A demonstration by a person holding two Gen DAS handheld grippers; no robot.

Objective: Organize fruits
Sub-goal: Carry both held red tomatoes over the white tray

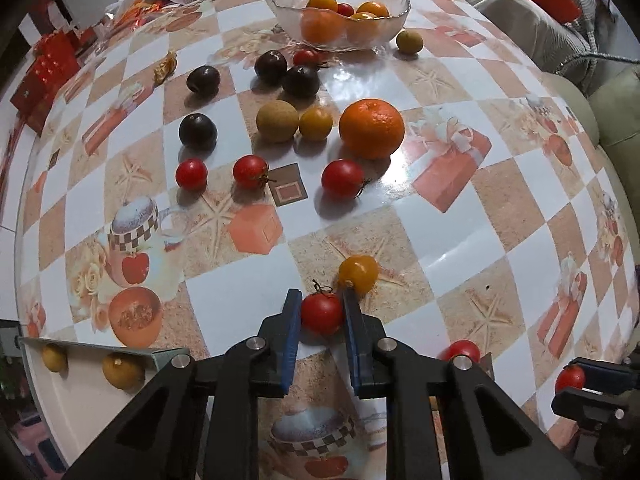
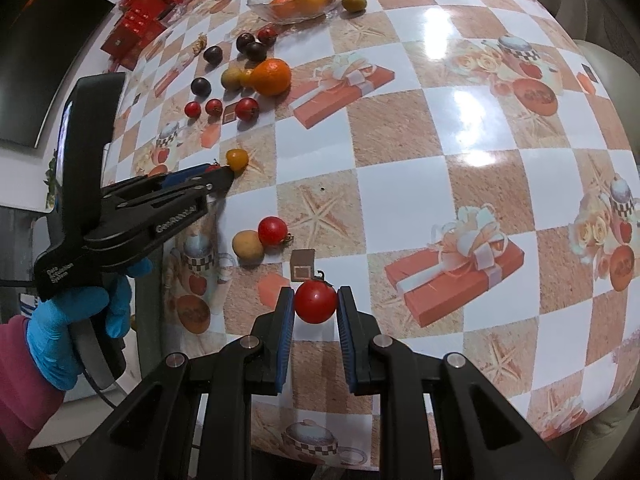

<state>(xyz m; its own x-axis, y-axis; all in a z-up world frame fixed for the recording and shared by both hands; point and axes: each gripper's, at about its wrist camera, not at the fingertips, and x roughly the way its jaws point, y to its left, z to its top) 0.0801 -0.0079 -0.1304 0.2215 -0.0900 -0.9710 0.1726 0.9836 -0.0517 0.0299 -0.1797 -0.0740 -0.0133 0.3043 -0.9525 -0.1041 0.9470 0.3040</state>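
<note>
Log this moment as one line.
left hand-held gripper: around tomato | right hand-held gripper: around tomato | bowl: part-filled

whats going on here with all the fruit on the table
A person is sorting fruit with two handheld grippers. The left gripper and the right gripper each have a red cherry tomato between their fingers. Plums, tomatoes and oranges lie loose on the table; a glass bowl holds some fruit.

4 plums (image 1: 197, 131), 1 bowl (image 1: 341, 12)
</note>
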